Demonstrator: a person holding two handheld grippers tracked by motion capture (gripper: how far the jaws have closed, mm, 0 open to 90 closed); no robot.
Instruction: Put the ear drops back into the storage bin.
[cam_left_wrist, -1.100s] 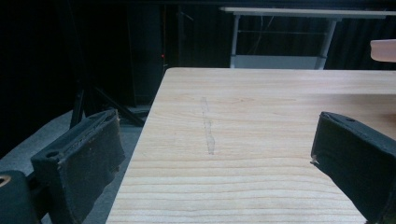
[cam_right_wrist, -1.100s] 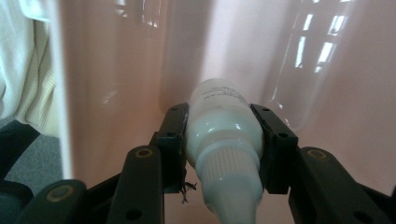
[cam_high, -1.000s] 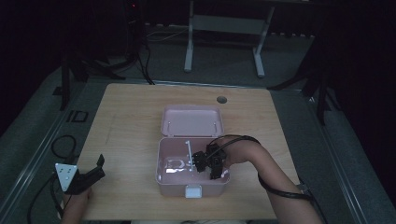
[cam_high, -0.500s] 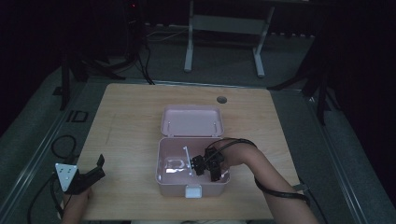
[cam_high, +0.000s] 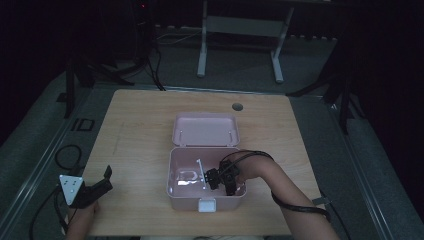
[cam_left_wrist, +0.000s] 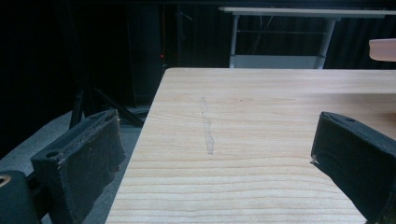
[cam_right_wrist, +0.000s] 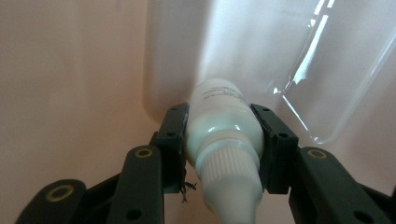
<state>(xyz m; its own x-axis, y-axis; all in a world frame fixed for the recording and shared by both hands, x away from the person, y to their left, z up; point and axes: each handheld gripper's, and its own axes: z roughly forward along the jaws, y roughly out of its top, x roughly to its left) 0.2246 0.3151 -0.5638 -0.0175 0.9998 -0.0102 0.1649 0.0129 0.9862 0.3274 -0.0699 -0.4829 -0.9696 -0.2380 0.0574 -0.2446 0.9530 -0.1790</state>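
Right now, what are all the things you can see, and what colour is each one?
Table: one, light wood, under everything.
Box: one, pink, open, middle of the table, lid laid back.
Bottle: one, white with a ribbed cap, held over the box's inside.
Clear plastic sheet: one, see-through, inside the box.
Frame: one, pale metal, on the floor behind the table.
Left claw: black, open, near the table's left edge.
Right claw: black, shut on the bottle.

Print on white bottle (cam_right_wrist: 223, 122) too blurred, unreadable.
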